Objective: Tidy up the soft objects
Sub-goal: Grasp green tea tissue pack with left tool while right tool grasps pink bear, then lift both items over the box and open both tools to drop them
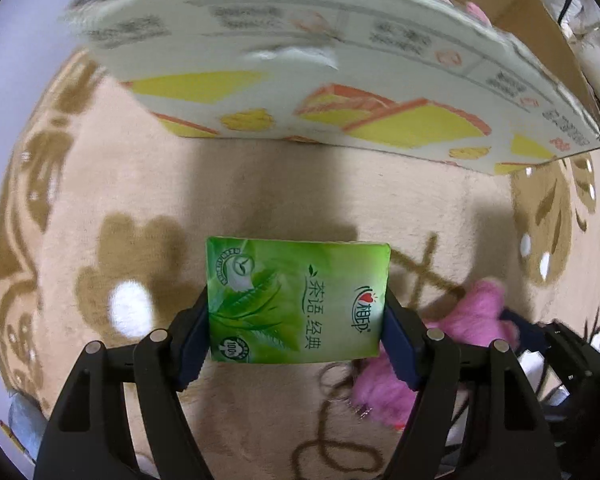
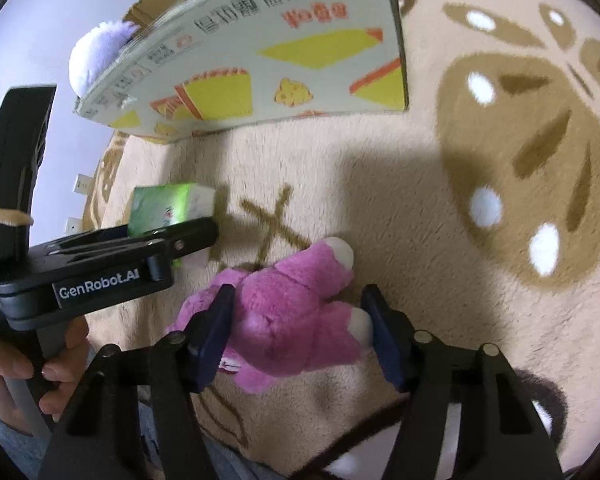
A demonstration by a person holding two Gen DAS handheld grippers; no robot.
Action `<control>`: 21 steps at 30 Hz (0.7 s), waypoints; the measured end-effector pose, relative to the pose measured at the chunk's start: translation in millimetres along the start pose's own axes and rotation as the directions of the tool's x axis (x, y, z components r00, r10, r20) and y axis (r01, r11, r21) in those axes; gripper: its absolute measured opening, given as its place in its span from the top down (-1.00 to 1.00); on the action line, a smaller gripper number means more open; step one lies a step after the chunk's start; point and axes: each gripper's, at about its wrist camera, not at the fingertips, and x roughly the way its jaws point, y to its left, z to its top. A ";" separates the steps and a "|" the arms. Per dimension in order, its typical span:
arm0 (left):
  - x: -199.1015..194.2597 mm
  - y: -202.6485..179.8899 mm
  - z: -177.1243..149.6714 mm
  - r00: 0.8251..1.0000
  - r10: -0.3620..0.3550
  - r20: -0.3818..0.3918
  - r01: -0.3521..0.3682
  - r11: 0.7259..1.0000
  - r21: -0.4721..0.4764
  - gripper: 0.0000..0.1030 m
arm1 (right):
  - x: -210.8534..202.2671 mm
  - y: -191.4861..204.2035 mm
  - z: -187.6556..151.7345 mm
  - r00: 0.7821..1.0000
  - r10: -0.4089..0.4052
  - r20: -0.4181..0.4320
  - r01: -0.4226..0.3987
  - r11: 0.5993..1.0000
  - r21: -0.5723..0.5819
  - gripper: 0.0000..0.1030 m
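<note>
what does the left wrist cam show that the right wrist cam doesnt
Only the left wrist view shows the printed front of the green tissue pack, clamped in the left hand-held gripper. Only the right wrist view shows a purple plush poking over the cardboard box, and the person's hand. Both show the box, the pack and the pink plush toy in the right hand-held gripper.

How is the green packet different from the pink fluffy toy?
The green tissue pack is flat, smooth and printed with leaves and writing; the pink plush toy is lumpy and furry with white tips. The left gripper clamps the pack; the right gripper clamps the toy. Both are held over the beige rug.
</note>
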 end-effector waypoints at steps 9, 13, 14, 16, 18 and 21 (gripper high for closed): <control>-35.4 24.2 -14.4 0.988 0.062 0.143 -0.055 0.997 -0.054 -0.43 | -52.3 -9.2 3.3 0.972 -0.038 0.231 0.033 0.999 0.023 -0.27; -54.5 27.6 -24.7 0.975 0.074 0.210 -0.063 0.996 -0.060 -0.43 | -76.1 -4.8 3.0 0.947 -0.044 0.318 0.049 0.999 -0.008 -0.27; -59.1 27.9 -28.3 0.970 0.079 0.228 -0.068 0.996 -0.057 -0.43 | -81.8 -2.4 2.3 0.939 -0.046 0.340 0.055 0.998 -0.016 -0.27; -78.4 30.8 -38.9 0.959 0.086 0.270 -0.075 0.996 -0.052 -0.43 | -92.2 2.5 1.2 0.922 -0.042 0.386 0.056 0.998 -0.024 -0.27; -95.7 33.3 -44.4 0.945 0.092 0.315 -0.079 0.995 -0.053 -0.43 | -104.4 2.0 0.3 0.904 -0.031 0.426 0.050 0.998 -0.033 -0.27; -118.7 39.2 -41.4 0.925 0.098 0.366 -0.082 0.995 -0.060 -0.43 | -115.6 10.6 -3.1 0.874 -0.021 0.485 0.050 0.998 -0.048 -0.27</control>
